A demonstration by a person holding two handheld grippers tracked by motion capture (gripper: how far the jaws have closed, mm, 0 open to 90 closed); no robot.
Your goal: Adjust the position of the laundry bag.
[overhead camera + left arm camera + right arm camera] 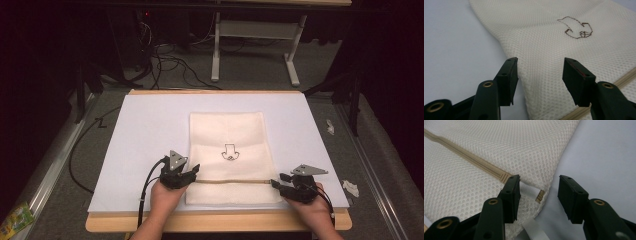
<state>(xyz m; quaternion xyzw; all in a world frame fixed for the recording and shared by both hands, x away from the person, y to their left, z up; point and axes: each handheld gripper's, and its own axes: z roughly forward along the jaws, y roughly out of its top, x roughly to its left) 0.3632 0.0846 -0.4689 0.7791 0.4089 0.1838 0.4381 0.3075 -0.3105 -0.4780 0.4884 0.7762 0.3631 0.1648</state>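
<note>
cream mesh bag (230, 150) lies flat mid-surface; left hand-held gripper (540, 75) and right hand-held gripper (539, 193) both gape empty at its zipper (474, 162) ends. slack mesh could slip or bunch.

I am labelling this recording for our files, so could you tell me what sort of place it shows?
Most likely a lab or data-collection workspace, not a home: a table covered with a white sheet, dark curtained surroundings, loose cables on the floor, and a metal-framed bench behind.
</note>
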